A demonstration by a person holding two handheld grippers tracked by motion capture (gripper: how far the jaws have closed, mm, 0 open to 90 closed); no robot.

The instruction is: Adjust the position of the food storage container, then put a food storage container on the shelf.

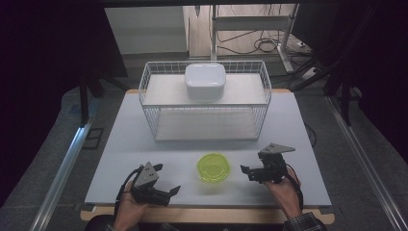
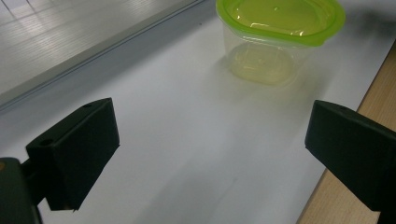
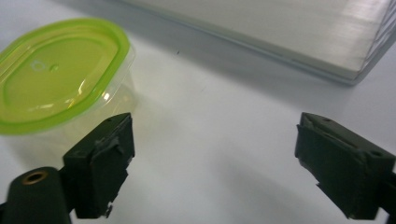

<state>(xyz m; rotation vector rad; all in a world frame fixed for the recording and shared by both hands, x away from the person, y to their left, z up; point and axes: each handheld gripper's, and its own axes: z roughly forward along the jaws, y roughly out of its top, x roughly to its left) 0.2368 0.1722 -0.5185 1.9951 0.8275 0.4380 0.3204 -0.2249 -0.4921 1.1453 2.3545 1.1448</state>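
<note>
High view, green-lidded container on table, left gripper and right gripper flanking it, fingers wide apart, empty.

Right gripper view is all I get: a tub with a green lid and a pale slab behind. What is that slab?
Observer: It is the lower shelf of a white wire rack at the far side of the table.
Operator: Anything on the rack?
Observer: A white lidded box sits on its upper shelf.
Operator: And the other hand?
Observer: The left gripper lies open near the table's front edge, left of the green-lidded tub, apart from it.
</note>
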